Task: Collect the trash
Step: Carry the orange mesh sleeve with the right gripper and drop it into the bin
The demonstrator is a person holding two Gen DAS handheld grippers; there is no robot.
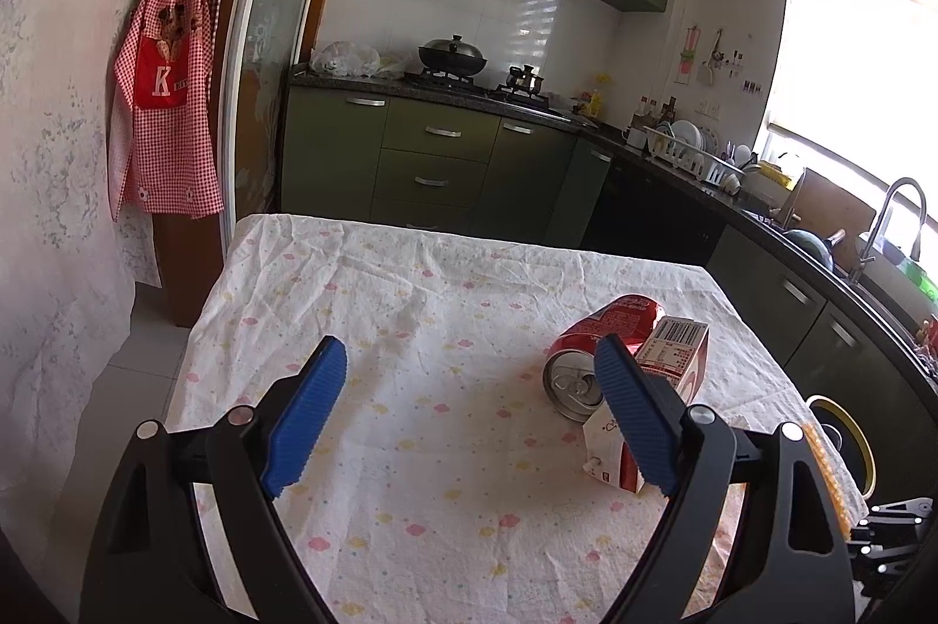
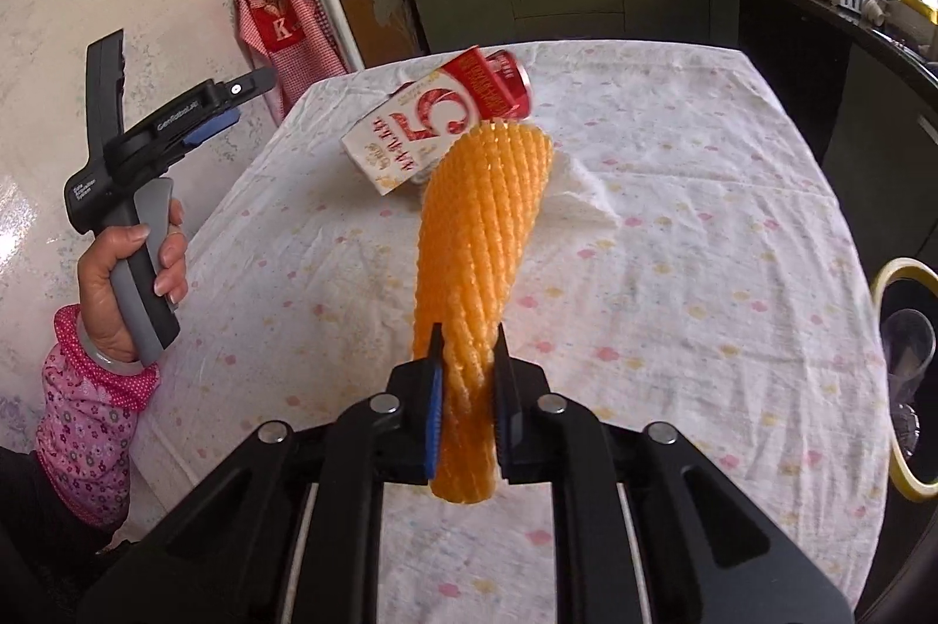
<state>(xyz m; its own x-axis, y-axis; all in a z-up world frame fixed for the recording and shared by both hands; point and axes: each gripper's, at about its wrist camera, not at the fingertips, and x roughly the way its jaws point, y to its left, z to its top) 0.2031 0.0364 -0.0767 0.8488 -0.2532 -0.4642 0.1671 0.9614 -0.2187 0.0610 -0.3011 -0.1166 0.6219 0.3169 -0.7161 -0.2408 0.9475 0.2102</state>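
Right gripper (image 2: 467,377) is clamped narrow on the near end of an orange foam net sleeve (image 2: 478,237); rest of the sleeve sticks out past the jaws toward a red-white carton (image 2: 410,137). Red can (image 2: 504,81) lies touching the carton's far side, white tissue (image 2: 577,190) just right of it, all on the cloth-covered surface (image 2: 703,272). Bin w/ yellow rim (image 2: 906,377) sits off the surface's right edge. Left gripper (image 1: 469,377) is wide open, nothing in it, near the carton. Risk: the foam is soft & held only at its end, so it could slip out or flop, nudging the carton.
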